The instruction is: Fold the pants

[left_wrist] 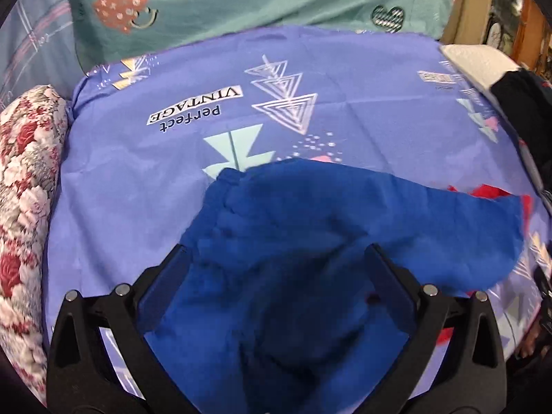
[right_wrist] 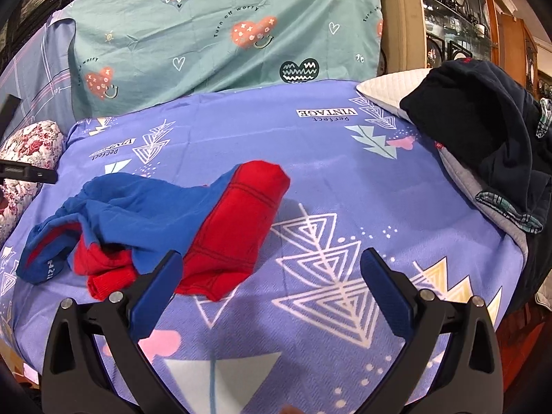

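Note:
The pants (right_wrist: 145, 207) lie crumpled on the purple-blue printed sheet (right_wrist: 345, 172), left of centre, blue in the body with red legs (right_wrist: 241, 224). My right gripper (right_wrist: 272, 262) is open just right of them, its left fingertip (right_wrist: 169, 269) over the edge of a red leg and bare sheet between its fingers. In the left wrist view the blue cloth of the pants (left_wrist: 310, 214) fills the foreground. My left gripper (left_wrist: 277, 257) is open, fingers wide apart with the blue cloth lying between them. A bit of red (left_wrist: 490, 193) shows at the right.
A pile of dark clothes (right_wrist: 483, 131) rests on a white pillow (right_wrist: 383, 93) at the right. A teal heart-print cloth (right_wrist: 224, 34) stands along the back. A floral cushion (left_wrist: 24, 179) borders the left side. Wooden shelving (right_wrist: 448, 17) is at the far right.

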`<state>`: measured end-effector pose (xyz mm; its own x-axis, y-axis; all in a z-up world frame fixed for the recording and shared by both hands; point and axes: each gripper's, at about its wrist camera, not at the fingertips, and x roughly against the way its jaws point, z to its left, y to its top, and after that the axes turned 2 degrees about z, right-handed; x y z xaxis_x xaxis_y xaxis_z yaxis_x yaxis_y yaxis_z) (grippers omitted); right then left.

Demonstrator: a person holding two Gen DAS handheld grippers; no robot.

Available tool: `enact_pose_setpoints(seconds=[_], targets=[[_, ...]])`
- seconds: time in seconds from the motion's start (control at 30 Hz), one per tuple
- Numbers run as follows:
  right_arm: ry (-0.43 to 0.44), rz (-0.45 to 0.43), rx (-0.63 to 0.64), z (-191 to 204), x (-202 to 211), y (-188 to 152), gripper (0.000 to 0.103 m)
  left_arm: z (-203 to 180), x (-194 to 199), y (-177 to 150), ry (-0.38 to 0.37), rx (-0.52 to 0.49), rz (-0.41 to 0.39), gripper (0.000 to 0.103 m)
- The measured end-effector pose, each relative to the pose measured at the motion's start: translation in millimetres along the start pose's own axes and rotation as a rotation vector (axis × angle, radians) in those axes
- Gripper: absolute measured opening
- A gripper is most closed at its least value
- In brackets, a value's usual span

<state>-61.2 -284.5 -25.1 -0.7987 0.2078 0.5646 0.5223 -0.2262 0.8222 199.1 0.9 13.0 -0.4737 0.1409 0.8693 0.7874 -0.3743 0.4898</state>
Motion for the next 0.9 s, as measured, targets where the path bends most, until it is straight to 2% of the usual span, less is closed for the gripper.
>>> enact_pose_setpoints(seconds=[0.13,0.2,0.3,0.37,0.43,0.5,0.57,0.63,0.67,0.73,0.77,0.8,0.87,0.9], targets=[[-0.041,0.013,0.0,-11,-6,8,0.102,14,-58,30,0.023,-0.016,0.098,0.101],[-0.049,0.047,-0.031,-18,-13,10,0.102,22,-83,42,0.022,-0.014,0.131,0.101],[-0.083,0.075,-0.049,-29,-19,13,0.102,20,-105,49,0.008,-0.038,0.167,0.101],[-0.086,0.082,-0.078,-35,-23,14,0.102,15,-121,47,0.026,-0.076,0.217,0.101],[-0.098,0.098,-0.076,-38,-25,15,0.102,10,-126,44,0.044,-0.109,0.222,0.098],[-0.099,0.106,-0.073,-38,-26,16,0.102,10,-119,43,0.037,-0.118,0.198,0.083],[-0.097,0.109,-0.061,-36,-27,17,0.102,12,-112,43,0.056,-0.119,0.185,0.05],[-0.087,0.102,-0.044,-34,-29,19,0.102,12,-106,43,0.051,-0.128,0.17,0.038],[-0.082,0.106,-0.034,-33,-31,20,0.102,12,-104,42,0.051,-0.13,0.167,0.037],[-0.076,0.114,-0.022,-33,-34,22,0.102,9,-101,38,0.064,-0.15,0.156,0.039],[-0.078,0.117,-0.026,-35,-36,23,0.102,6,-103,37,0.059,-0.164,0.163,0.056],[-0.078,0.118,-0.037,-39,-36,25,0.102,2,-107,35,0.061,-0.176,0.163,0.063],[-0.079,0.114,-0.046,-42,-34,27,0.102,-6,-113,39,0.114,-0.192,0.138,0.081],[-0.079,0.11,-0.051,-44,-33,28,0.102,-5,-115,43,0.103,-0.171,0.144,0.082]])
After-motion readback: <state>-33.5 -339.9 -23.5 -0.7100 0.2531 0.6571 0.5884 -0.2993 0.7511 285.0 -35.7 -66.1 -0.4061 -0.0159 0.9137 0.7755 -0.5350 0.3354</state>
